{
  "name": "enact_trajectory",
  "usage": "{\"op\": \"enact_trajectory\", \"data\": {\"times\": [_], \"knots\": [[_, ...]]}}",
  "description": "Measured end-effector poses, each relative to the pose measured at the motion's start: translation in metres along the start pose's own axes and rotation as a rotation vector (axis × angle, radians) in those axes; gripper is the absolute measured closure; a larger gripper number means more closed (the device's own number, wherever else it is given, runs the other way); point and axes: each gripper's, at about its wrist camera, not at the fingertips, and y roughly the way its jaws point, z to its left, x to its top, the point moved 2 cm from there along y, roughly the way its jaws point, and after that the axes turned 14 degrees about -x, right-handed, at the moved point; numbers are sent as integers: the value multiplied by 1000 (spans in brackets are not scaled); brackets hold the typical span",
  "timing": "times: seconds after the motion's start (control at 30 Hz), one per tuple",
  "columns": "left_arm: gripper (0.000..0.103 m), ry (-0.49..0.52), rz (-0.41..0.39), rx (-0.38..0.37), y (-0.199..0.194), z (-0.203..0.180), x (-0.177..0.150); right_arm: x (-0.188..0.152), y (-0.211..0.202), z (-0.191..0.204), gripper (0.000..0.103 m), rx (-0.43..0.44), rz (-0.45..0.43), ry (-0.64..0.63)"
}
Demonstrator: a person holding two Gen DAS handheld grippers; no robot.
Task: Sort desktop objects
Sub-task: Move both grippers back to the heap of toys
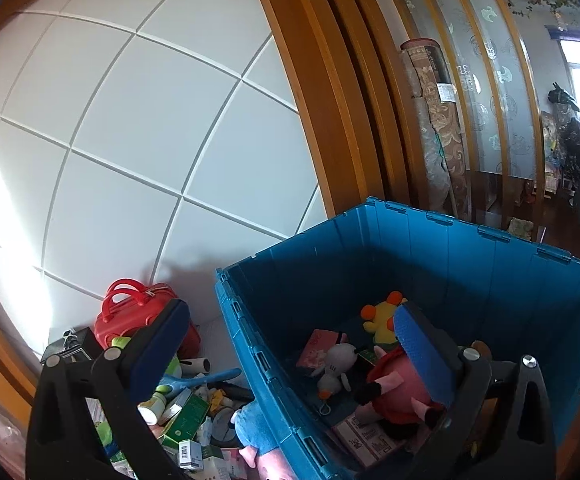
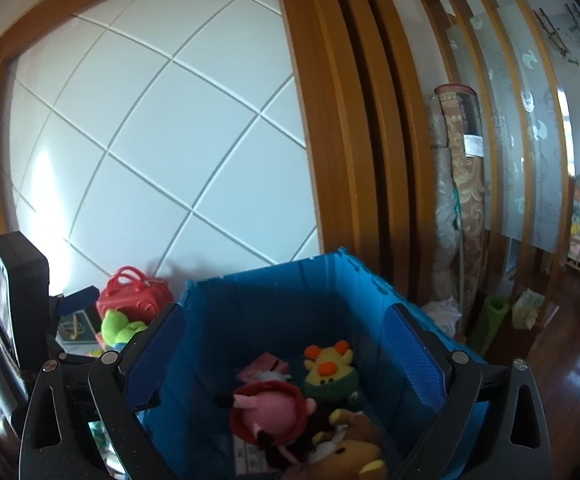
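A blue plastic bin (image 1: 449, 264) holds several soft toys: a pink pig in a red dress (image 1: 397, 392), a white plush (image 1: 335, 364), a yellow plush (image 1: 381, 320), plus a pink box (image 1: 319, 346). My left gripper (image 1: 290, 310) is open and empty, straddling the bin's left wall. In the right wrist view my right gripper (image 2: 286, 314) hangs open and empty over the bin (image 2: 250, 292), above the pig (image 2: 268, 410), a yellow duck plush (image 2: 327, 368) and a brown bear (image 2: 353, 448). Left of the bin lies a heap with a red handbag (image 1: 142, 316).
The heap holds green boxes (image 1: 188, 420), a white bottle (image 1: 152, 408) and a blue-clad plush (image 1: 258, 428). A white panelled sliding door (image 1: 150, 120) in a wooden frame stands behind. A rolled carpet (image 1: 437, 120) leans right of the bin, with wood floor (image 2: 569, 360) beyond.
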Motion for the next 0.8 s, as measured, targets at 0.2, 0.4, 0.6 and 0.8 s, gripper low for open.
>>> {"op": "enact_trajectory", "data": {"times": [0.2,0.4,0.6,0.8], "knots": [[0,-18,-8,11,-13,19,-13,-8,-4,16,2,18,2,-8],[0,-48,-22,19,-31,52,-28,-8,-15,42,2,6,-8,-26],[0,-61,-33,40,-65,112,-67,-20,-25,91,2,20,7,-39],[0,-63,13,160,-111,211,-133,-42,-35,165,0,78,25,-57]]}}
